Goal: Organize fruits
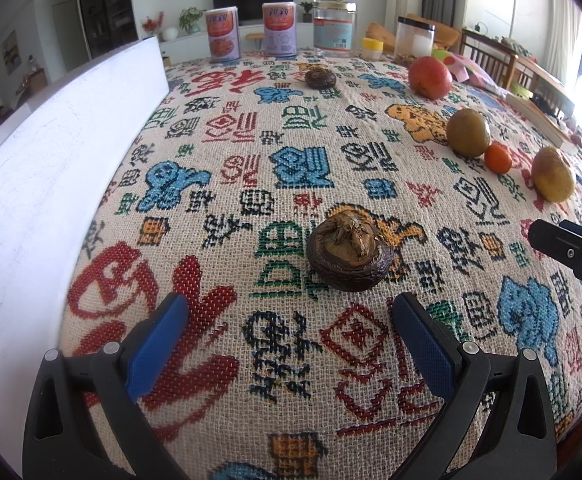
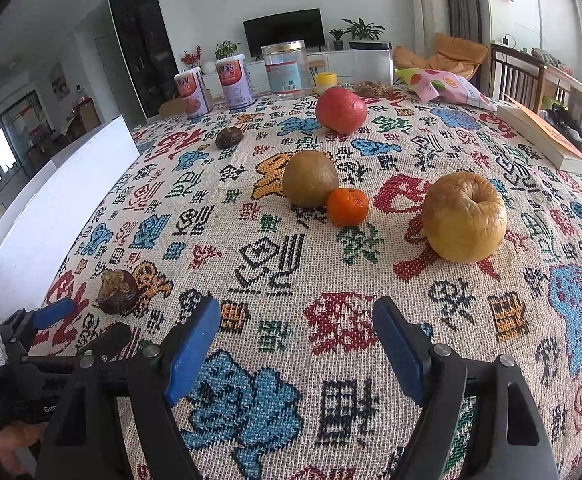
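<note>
On the patterned tablecloth (image 1: 251, 140) a dark brown wrinkled fruit (image 1: 349, 250) sits just ahead of my left gripper (image 1: 291, 308), which is open and empty. A second brown fruit (image 1: 320, 78) lies far back. My right gripper (image 2: 297, 312) is open with nothing between its blue pads (image 2: 195, 340). Ahead of it lie a wrinkled yellow apple (image 2: 464, 218), a small orange (image 2: 348, 207) touching a green-brown fruit (image 2: 310, 184), and a red apple (image 2: 341, 110). The right wrist view shows the left gripper (image 2: 95, 322) beside the near brown fruit (image 2: 117, 292).
A white board (image 1: 51, 160) stands along the table's left side. Two cans (image 1: 222, 34), a clear jar (image 1: 334, 28) and a small yellow pot (image 1: 372, 48) line the far edge. A snack bag (image 2: 443, 84) and a book (image 2: 539, 136) lie at the back right.
</note>
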{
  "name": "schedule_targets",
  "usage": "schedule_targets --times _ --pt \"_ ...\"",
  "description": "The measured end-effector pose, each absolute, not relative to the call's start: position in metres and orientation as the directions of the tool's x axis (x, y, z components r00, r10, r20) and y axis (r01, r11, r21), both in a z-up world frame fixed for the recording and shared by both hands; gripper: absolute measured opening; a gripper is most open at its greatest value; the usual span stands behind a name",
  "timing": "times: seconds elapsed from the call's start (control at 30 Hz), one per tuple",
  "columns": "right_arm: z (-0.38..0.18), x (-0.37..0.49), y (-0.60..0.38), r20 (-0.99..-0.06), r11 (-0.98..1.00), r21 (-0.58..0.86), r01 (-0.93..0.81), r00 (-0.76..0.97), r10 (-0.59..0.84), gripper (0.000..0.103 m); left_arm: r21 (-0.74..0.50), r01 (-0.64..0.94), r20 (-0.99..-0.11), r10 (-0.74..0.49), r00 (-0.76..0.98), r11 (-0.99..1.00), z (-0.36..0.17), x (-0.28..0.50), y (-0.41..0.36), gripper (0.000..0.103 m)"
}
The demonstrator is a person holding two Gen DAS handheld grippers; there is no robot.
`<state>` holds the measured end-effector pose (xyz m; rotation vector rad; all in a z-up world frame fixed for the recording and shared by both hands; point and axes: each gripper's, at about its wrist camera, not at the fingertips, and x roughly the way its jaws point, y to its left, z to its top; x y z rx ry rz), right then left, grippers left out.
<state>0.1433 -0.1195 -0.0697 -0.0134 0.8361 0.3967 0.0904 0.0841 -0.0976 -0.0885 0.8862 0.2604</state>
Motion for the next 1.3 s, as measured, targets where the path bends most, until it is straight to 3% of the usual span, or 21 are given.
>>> schedule_targets --times 0.33,0.5,0.57,0.7,0.83,0.9,1.2,1.3 --pt "-0.084 0.163 -0.167 -0.795 0.999 0.027 -0.020 0.606 0.034 0.081 0.031 -0.261 -0.775 0.188 0.603 0.965 -0.098 0.090 0.084 0.103" --pt "-0.087 0.166 -0.161 -0.792 0.996 -0.083 0.006 0.606 -0.070 0.103 0.032 -0.261 -0.775 0.189 0.603 0.965 -0.098 0.091 0.084 0.103" --pt "-0.089 0.171 -0.173 -0.812 1.000 0.001 0.016 0.584 -0.009 0.103 0.033 -0.262 -0.775 0.190 0.602 0.965 -0.098 0.091 0.084 0.103" --pt "-0.088 0.170 -0.175 -0.811 0.999 -0.011 0.039 0.584 -0.031 0.103 0.034 -0.261 -0.775 0.190 0.603 0.965 -0.097 0.091 0.083 0.102" --pt "-0.085 0.172 -0.197 -0.797 0.969 -0.092 0.230 0.567 -0.210 0.103 0.033 -0.261 -0.774 0.190 0.603 0.965 -0.097 0.091 0.083 0.103" --pt "-0.087 0.174 -0.211 -0.818 0.966 0.000 0.257 0.555 -0.147 0.103 0.036 -0.261 -0.774 0.192 0.603 0.965 -0.097 0.091 0.083 0.102" --pt "-0.085 0.194 -0.177 -0.820 0.859 -0.007 0.512 0.488 -0.298 0.103 0.033 -0.261 -0.775 0.189 0.604 0.965 -0.097 0.090 0.083 0.102" --pt "-0.085 0.211 -0.165 -0.806 0.852 -0.019 0.523 0.496 -0.323 0.103 0.030 -0.258 -0.774 0.185 0.606 0.966 -0.097 0.091 0.082 0.102"
